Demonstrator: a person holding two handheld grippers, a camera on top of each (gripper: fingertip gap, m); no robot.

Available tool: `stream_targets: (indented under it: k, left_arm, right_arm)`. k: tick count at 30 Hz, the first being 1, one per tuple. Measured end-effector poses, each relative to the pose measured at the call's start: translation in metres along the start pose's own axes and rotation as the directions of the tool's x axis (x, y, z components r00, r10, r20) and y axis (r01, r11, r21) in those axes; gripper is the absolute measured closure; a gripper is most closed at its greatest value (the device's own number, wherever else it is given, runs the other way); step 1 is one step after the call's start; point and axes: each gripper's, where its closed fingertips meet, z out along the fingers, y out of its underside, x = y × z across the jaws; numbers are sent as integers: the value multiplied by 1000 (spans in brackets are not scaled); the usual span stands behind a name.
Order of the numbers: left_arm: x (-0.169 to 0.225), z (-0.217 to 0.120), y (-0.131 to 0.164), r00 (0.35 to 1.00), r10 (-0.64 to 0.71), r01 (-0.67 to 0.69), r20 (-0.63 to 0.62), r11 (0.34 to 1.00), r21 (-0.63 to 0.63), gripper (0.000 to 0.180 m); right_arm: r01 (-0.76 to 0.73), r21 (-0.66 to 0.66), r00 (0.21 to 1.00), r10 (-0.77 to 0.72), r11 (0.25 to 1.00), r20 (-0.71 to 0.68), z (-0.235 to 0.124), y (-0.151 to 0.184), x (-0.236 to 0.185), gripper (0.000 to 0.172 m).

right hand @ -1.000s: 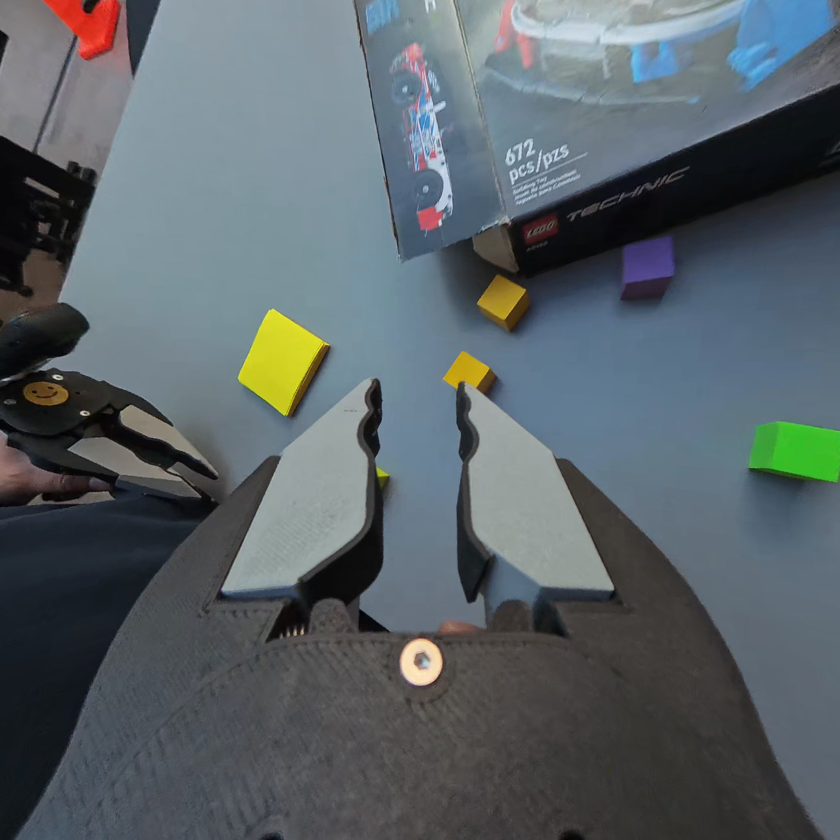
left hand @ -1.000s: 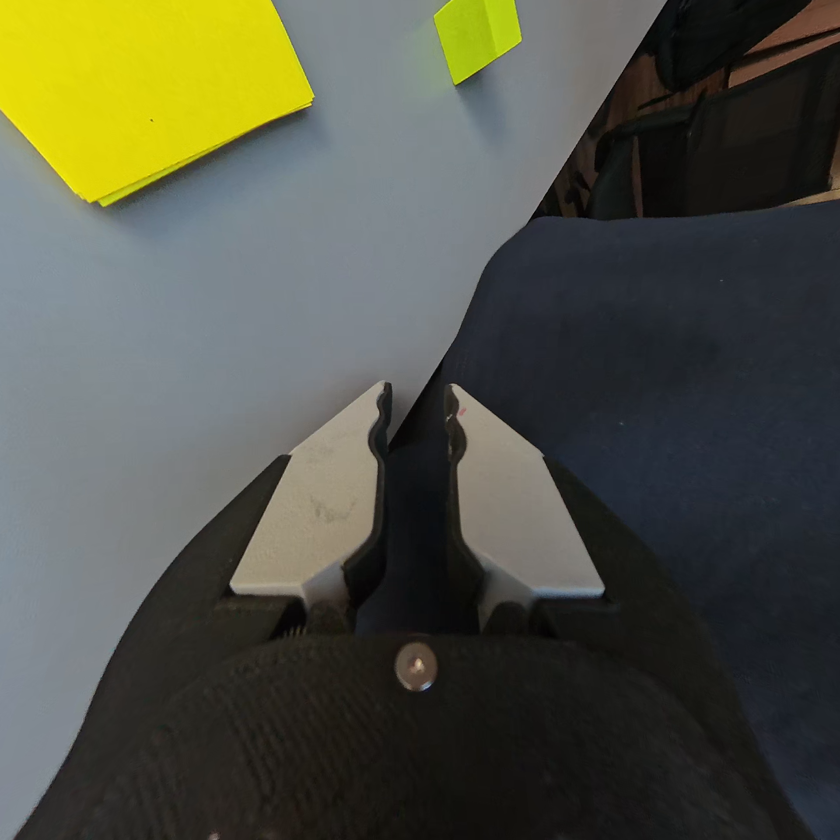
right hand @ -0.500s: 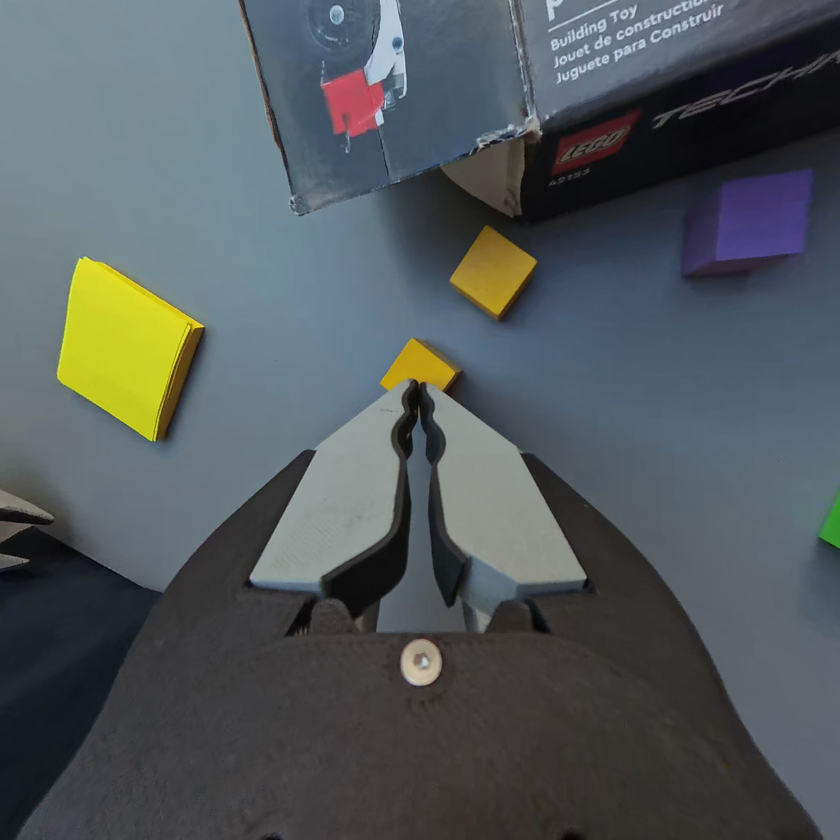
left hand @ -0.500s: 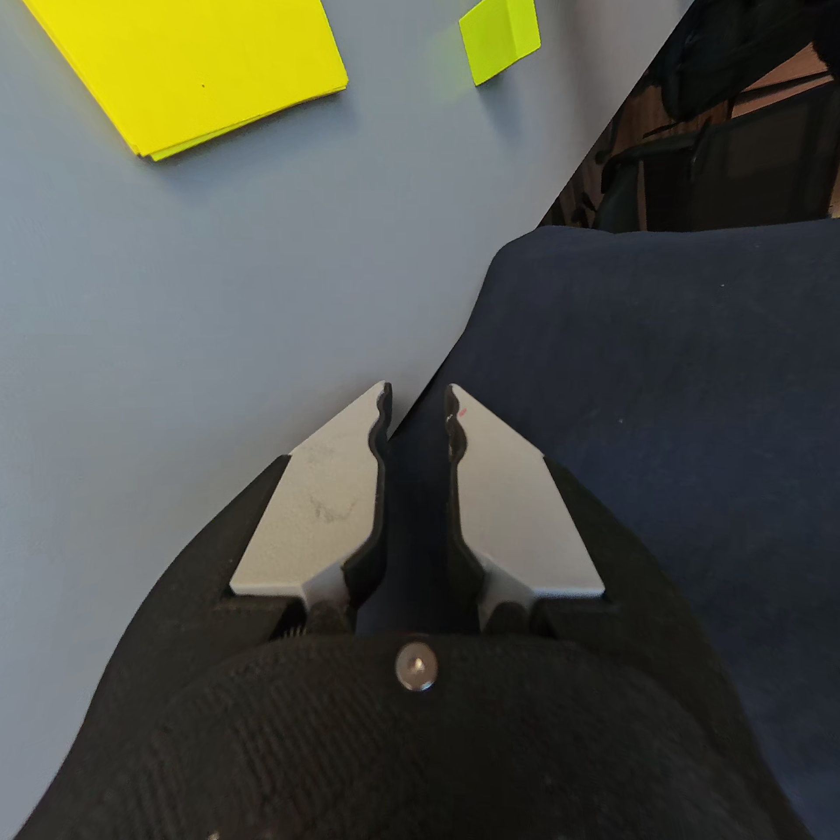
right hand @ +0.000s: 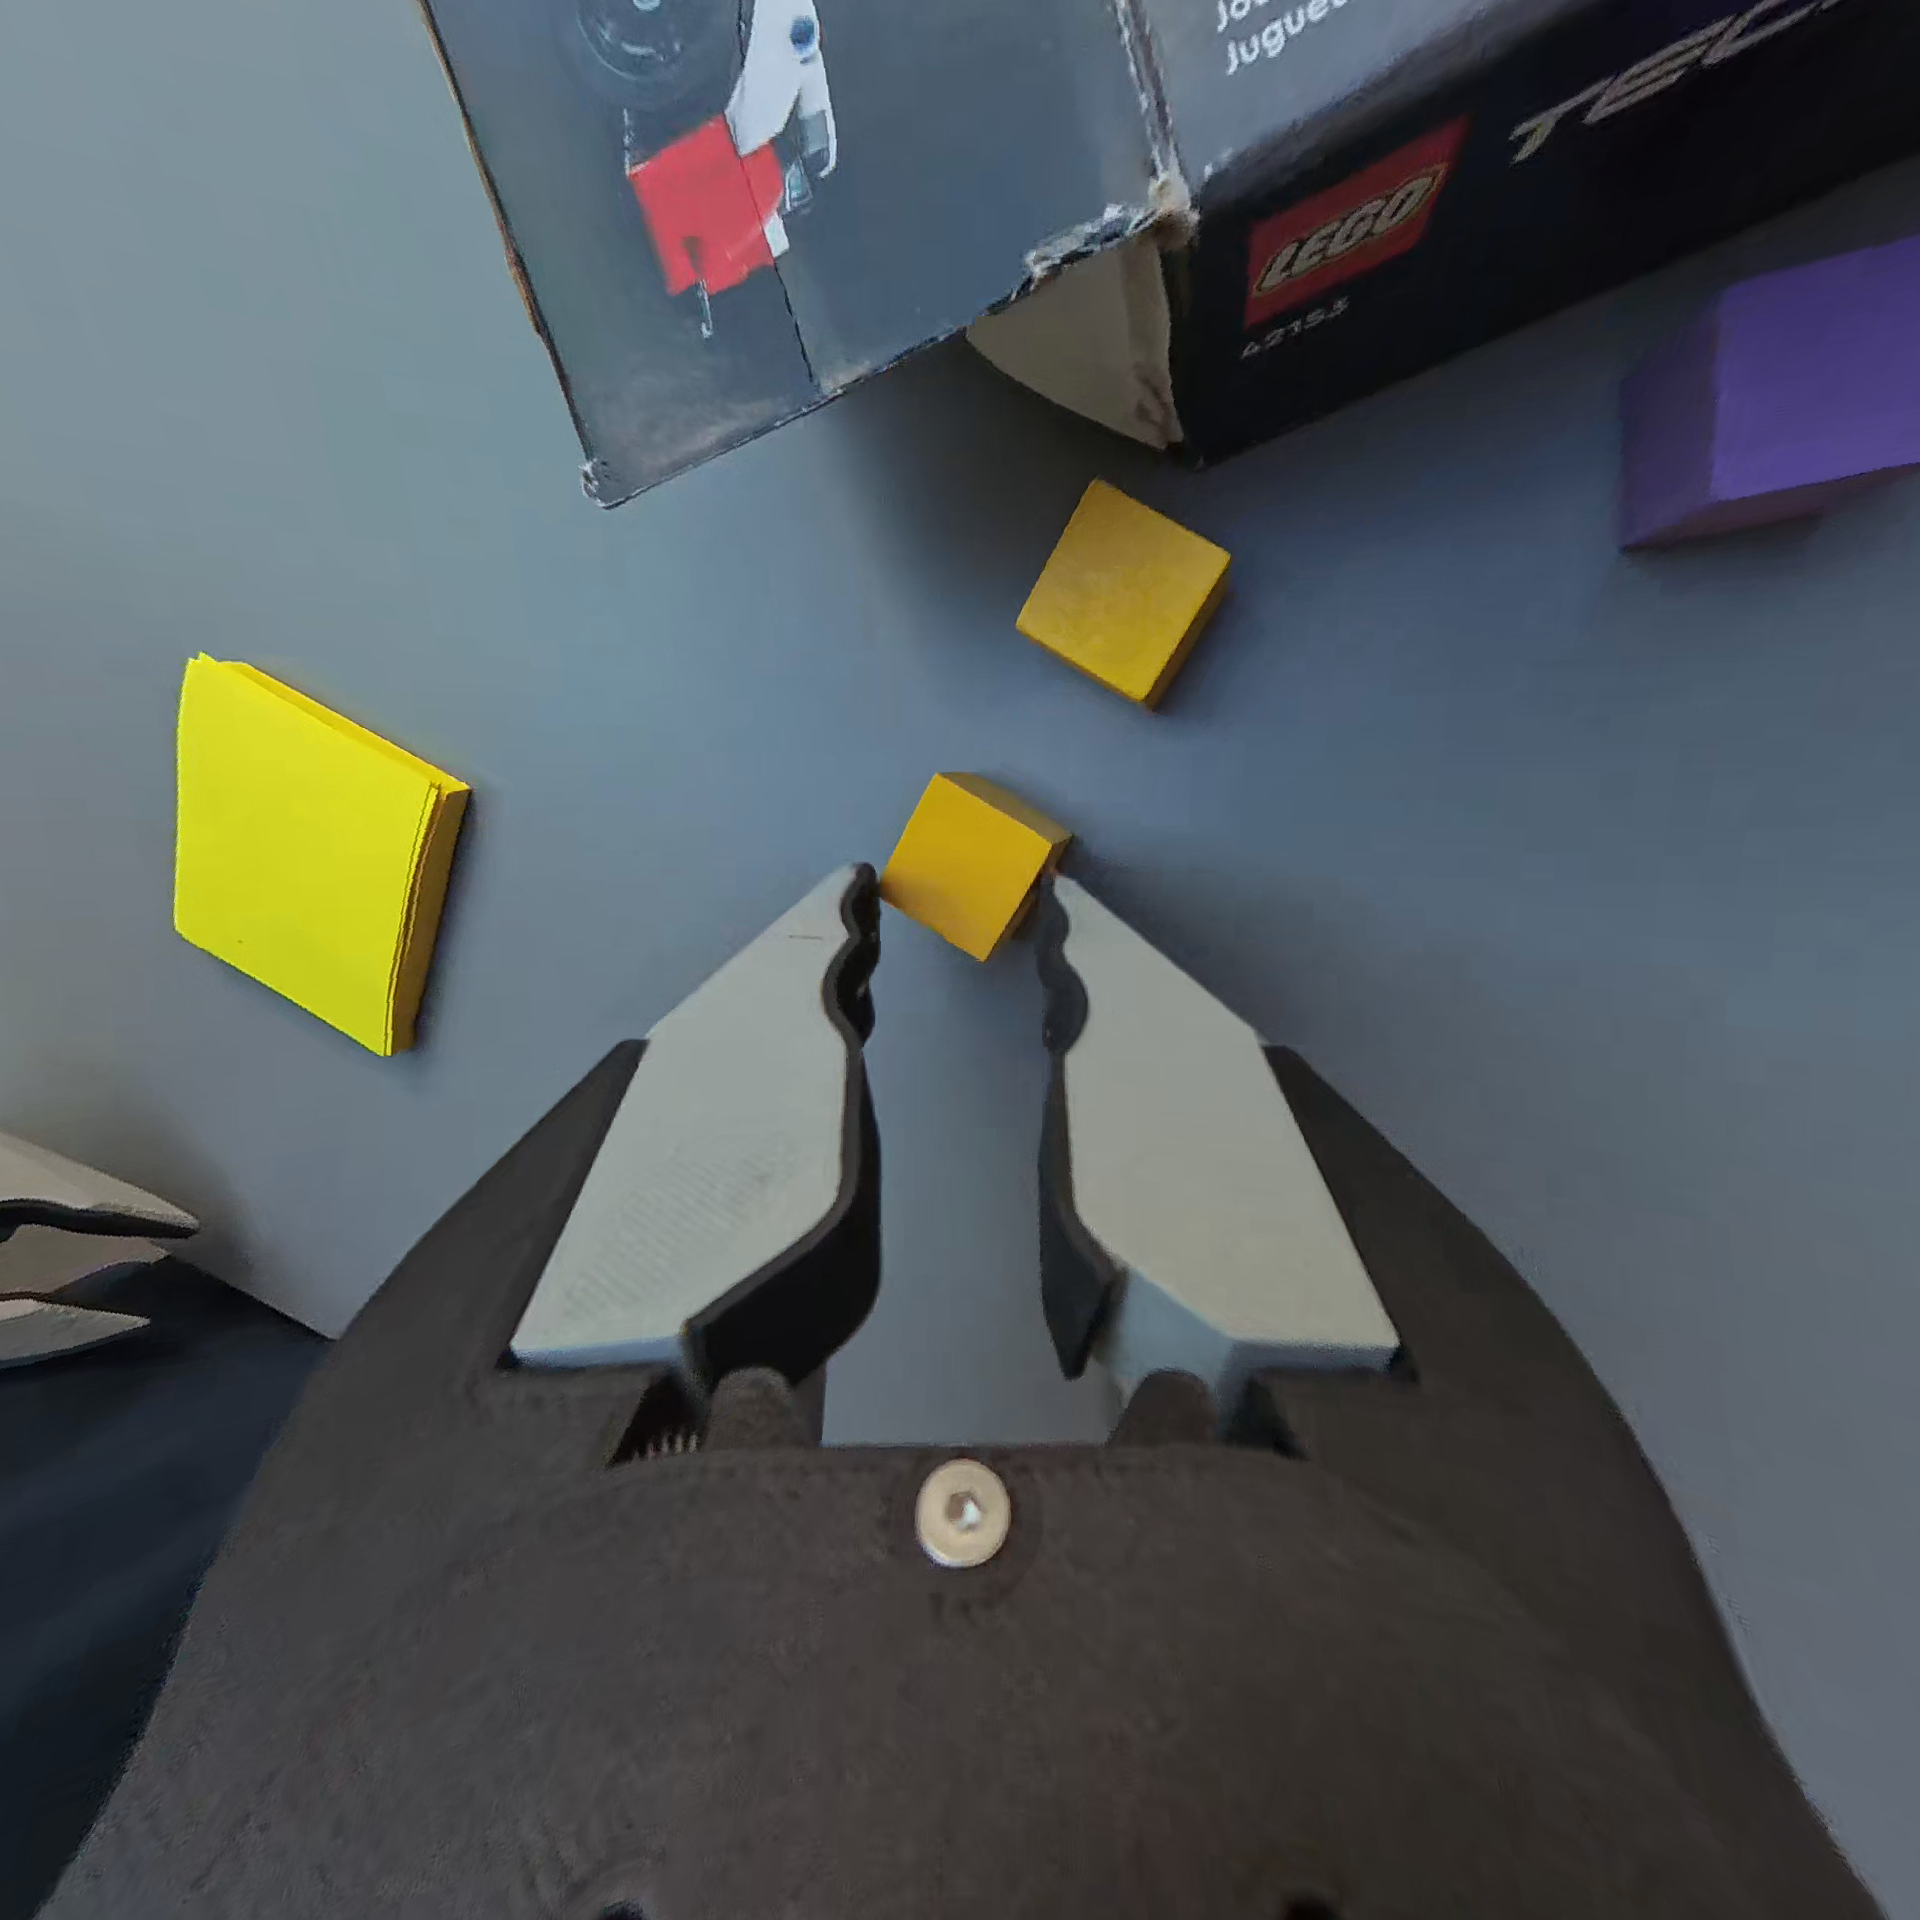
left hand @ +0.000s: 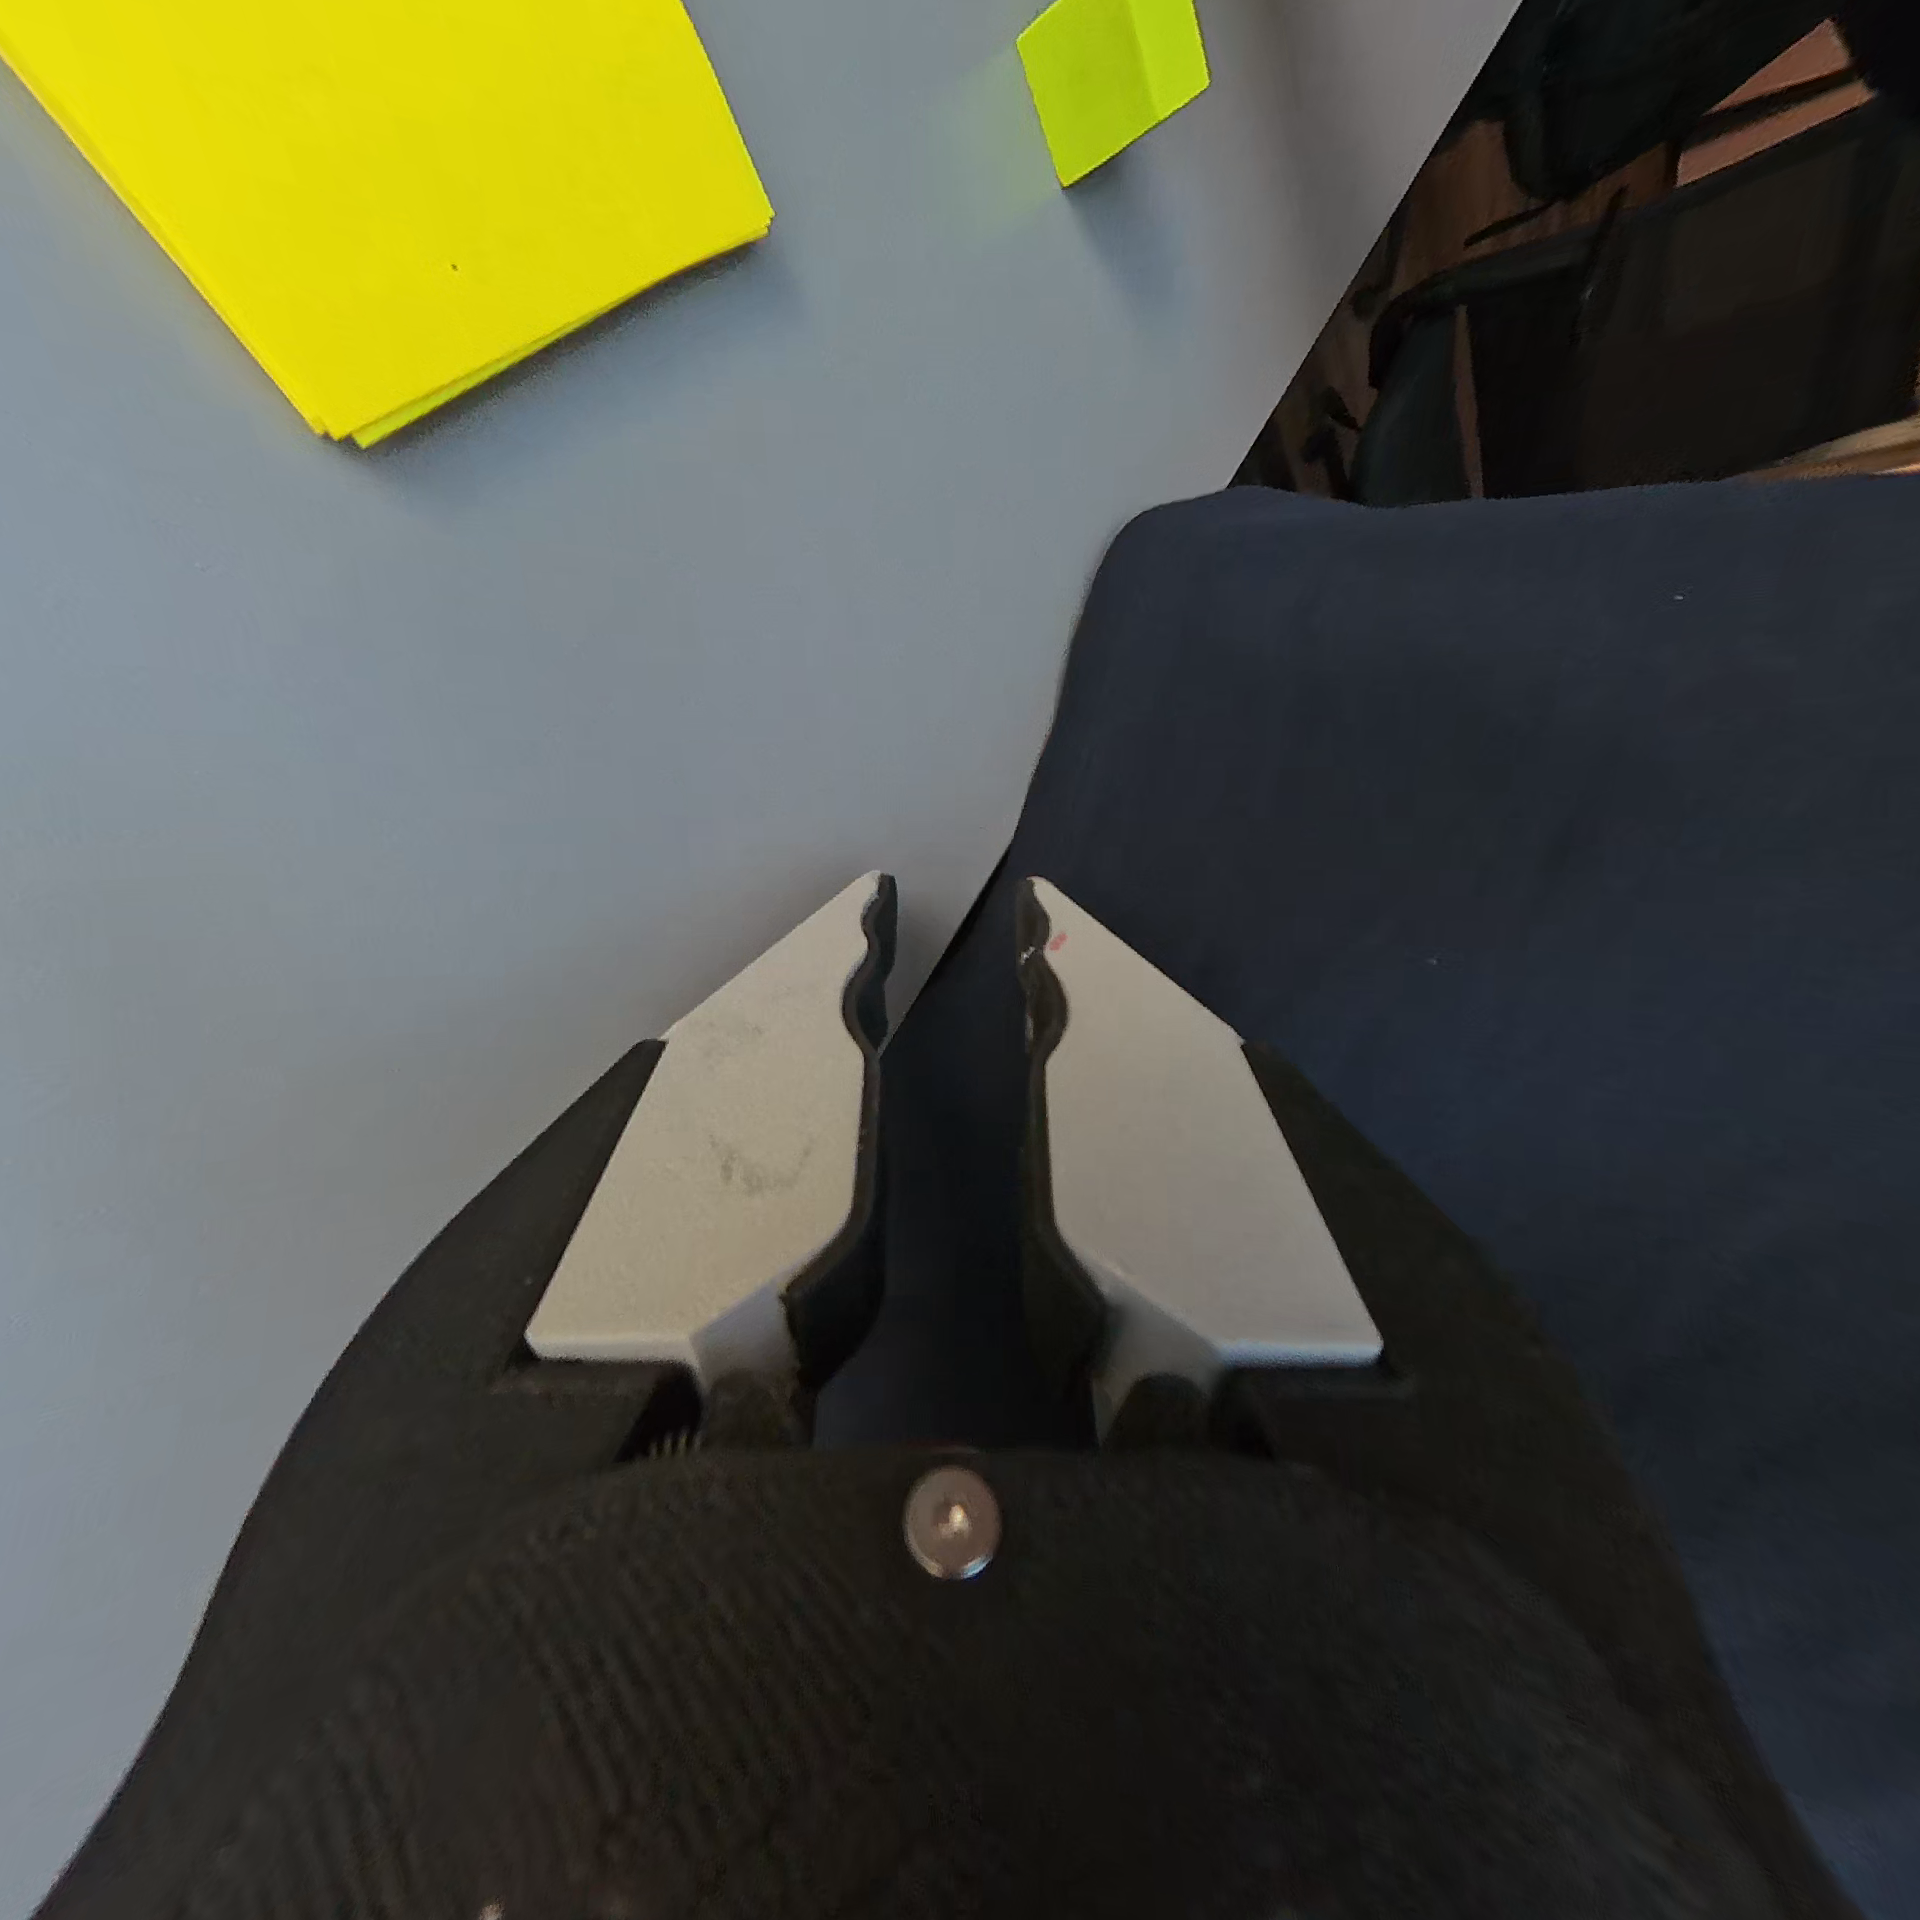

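My right gripper (right hand: 954, 881) is open low over the grey-blue table (right hand: 1455, 935). A small yellow cube (right hand: 971, 862) lies on the table at its fingertips (right hand: 847, 904), with its near corner between them. The tips are at the cube's sides and I see no firm squeeze. A second yellow cube (right hand: 1122, 592) lies farther ahead. My left gripper (left hand: 956, 894) is open and empty, hanging over the table edge (left hand: 966, 956) and dark blue fabric (left hand: 1455, 935). It also shows at the left edge of the right wrist view (right hand: 73, 1268).
A printed cardboard box (right hand: 935, 156) with an open flap stands ahead. A purple block (right hand: 1777, 395) lies at the right. A yellow sticky-note pad (right hand: 301, 852) lies at the left and also shows in the left wrist view (left hand: 416, 177), near a lime-green note (left hand: 1112, 83). Dark chairs (left hand: 1662, 312) stand beyond the table. Spacing between my two grippers at the tips: around 25 centimetres.
My right gripper moved forward and shut on air just short of the near yellow cube, then opened again with its tips at the cube's sides. My left gripper barely drifted and stayed open.
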Motion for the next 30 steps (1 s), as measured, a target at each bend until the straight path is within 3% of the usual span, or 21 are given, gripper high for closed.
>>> stream_targets:
  k: [6, 14, 20, 30]
  left_arm:
    - [-1, -3, -8, 1000, 2, -2, -4, 1000, 24, 160]
    - [2, 5, 4, 1000, 18, -18, -18, 1000, 8, 160]
    - [2, 9, 3, 998, 59, -60, -15, 998, -21, 161]
    - [14, 19, -37, 986, 159, -159, 48, 987, -19, 157]
  right_arm:
    - [41, 20, 999, -40, 999, -33, -15, 1, 5, 145]
    - [-35, 155, 998, 42, 987, -45, -59, 23, 20, 145]
    - [-50, 28, 993, 53, 998, -102, -40, 72, 38, 145]
    - [-6, 22, 999, 7, 1000, -35, -34, 85, 36, 143]
